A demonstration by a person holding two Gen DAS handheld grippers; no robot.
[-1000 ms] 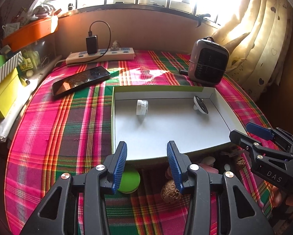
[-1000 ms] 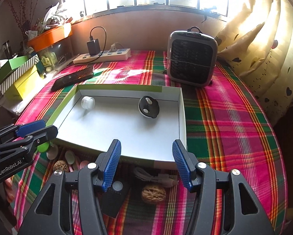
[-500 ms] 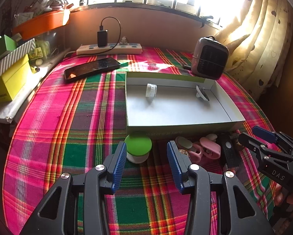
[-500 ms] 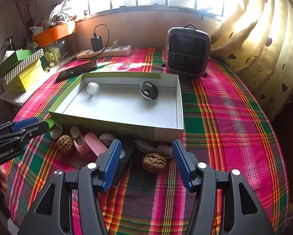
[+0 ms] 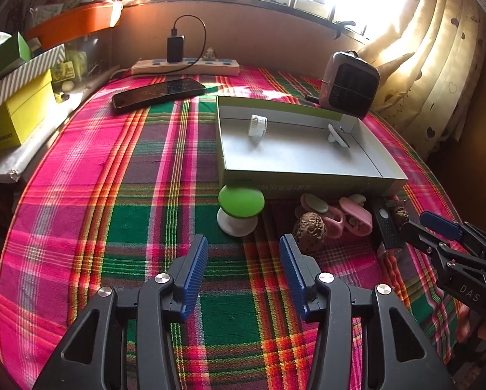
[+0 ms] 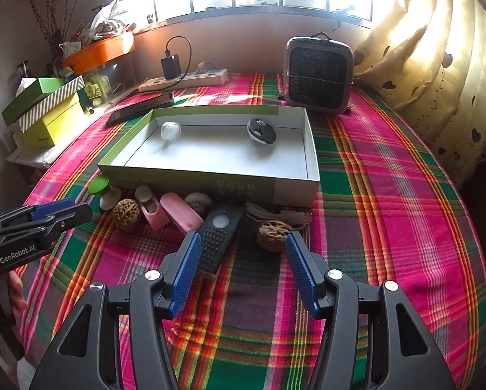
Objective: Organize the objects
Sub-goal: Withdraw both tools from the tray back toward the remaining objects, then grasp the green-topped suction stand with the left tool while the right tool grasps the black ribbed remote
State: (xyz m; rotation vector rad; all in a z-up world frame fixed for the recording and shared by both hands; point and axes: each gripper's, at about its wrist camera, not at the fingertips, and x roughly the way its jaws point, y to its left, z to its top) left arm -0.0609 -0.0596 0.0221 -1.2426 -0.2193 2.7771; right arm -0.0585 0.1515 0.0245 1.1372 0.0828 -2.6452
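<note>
- The box (image 6: 311,149) sits mid-table on the plaid cloth (image 5: 139,195), open side up; only a white cap (image 6: 170,130) near its far-left corner and a black-and-white disc (image 6: 261,131) near its far-right corner lie inside.
- The rest of the things wait in a row on the cloth against the box's near wall: a green-topped knob (image 5: 241,200) at the left corner, then a walnut (image 5: 309,229), pink clips (image 5: 334,219), a black remote (image 6: 218,237), a white cable and a second walnut (image 6: 273,231) toward the right.
- Left gripper (image 5: 243,260): jaws have just been opening and stand wide with nothing between them, aimed at the knob just beyond the tips.
- Right gripper (image 6: 239,260): jaws stand wide and empty, the remote's near end and the second walnut just ahead.
- Step in hand, as I judge it: reaching for the next pieces to move into the box, with most of the sorting not yet done.
- Next move: each gripper must go forward and down, straddle one item only, close, lift over the near wall and set it on bare box floor; round walnuts may roll or slip.
</note>
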